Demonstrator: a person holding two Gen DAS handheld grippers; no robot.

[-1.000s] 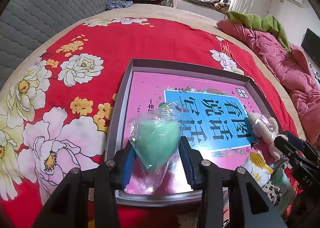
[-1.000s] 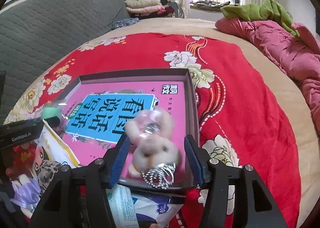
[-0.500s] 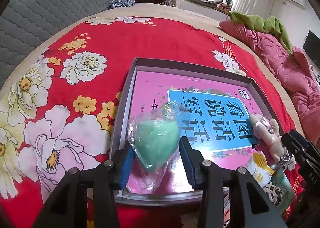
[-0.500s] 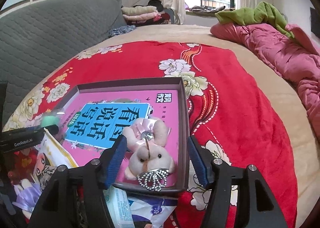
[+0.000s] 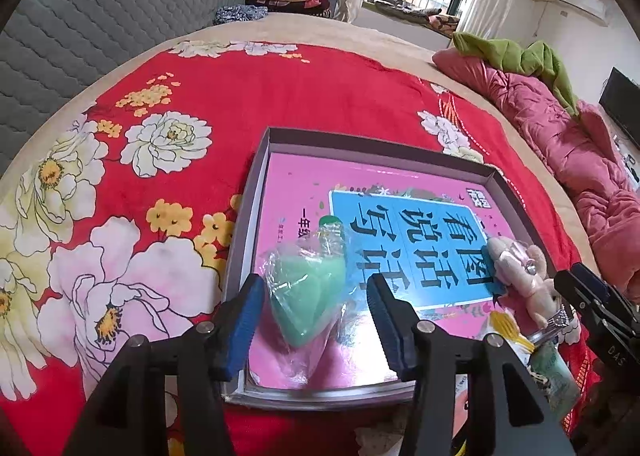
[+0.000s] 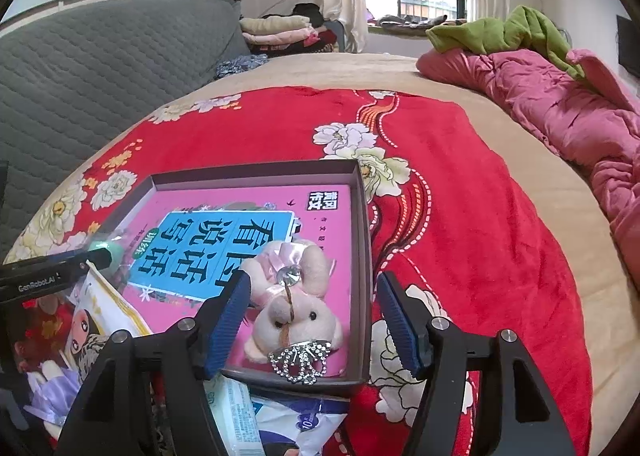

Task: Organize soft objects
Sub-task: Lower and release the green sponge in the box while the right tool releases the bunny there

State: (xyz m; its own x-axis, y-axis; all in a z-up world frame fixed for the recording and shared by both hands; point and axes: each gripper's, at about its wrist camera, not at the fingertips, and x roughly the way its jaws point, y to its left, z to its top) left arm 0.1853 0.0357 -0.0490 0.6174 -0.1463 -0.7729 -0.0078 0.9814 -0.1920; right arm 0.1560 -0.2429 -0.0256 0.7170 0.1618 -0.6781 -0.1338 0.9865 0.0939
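Two soft toys have just been let go inside a shallow grey box (image 5: 256,192) that sits on a bed with a red flowered blanket (image 5: 132,184). The left hand-held gripper (image 5: 316,320), low in the left wrist view, is spreading its blue pads, which a second ago pressed the green heart in clear wrap (image 5: 308,296). The heart now lies between them untouched, on the pink book (image 5: 304,184) lining the box.

The right hand-held gripper (image 6: 314,322), low in the right wrist view, is also widening. The pink plush bunny (image 6: 298,296), gripped a second ago, now rests in the lower right corner of the box with space on either side, a rhinestone crown charm (image 6: 300,362) below its chin. Both placements look finished, so each hand seems free to fetch more.

Only the right wrist view shows what waits at lower left outside the box: a doll packet (image 6: 84,332) and a white wrapped pack (image 6: 256,416). The left wrist view alone shows the heart clearly.
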